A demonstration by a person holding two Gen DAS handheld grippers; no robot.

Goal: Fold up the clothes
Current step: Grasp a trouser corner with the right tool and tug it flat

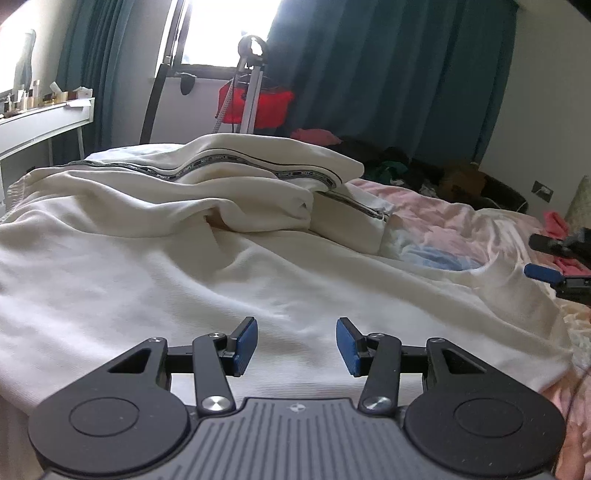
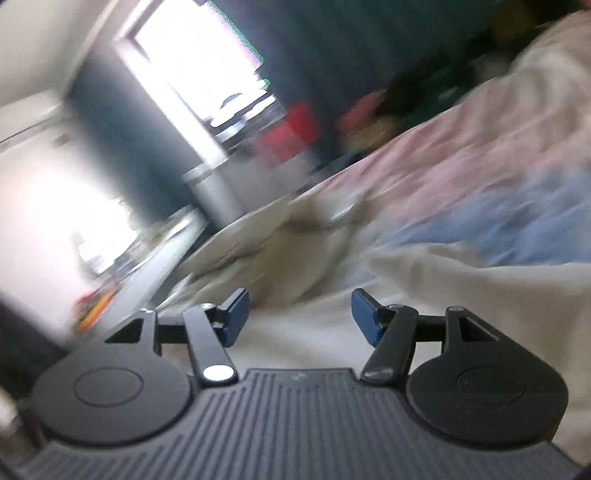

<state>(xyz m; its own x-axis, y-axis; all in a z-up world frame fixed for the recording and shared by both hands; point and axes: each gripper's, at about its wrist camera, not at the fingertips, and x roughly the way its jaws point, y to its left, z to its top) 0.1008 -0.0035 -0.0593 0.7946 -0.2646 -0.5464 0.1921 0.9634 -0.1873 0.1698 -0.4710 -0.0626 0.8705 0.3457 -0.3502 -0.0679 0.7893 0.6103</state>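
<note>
Cream garment [image 1: 184, 266] lies spread over a bed, its far part bunched into folds, a printed black-and-white tape [image 1: 236, 166] running along one fold. Under it, to the right, a pink and blue bedspread [image 1: 443, 221]. Behind: teal curtains [image 1: 388, 74], bright window [image 1: 229, 29], red bag [image 1: 258, 105] on a metal stand, white shelf [image 1: 48, 118] with bottles at left.

Left gripper [image 1: 295, 343] low above the cloth, tilted down, blue pads partly apart, nothing between them. Right gripper [image 2: 297, 314], view rolled and blurred, jaws wide, gripping nothing, over the garment's right edge.
</note>
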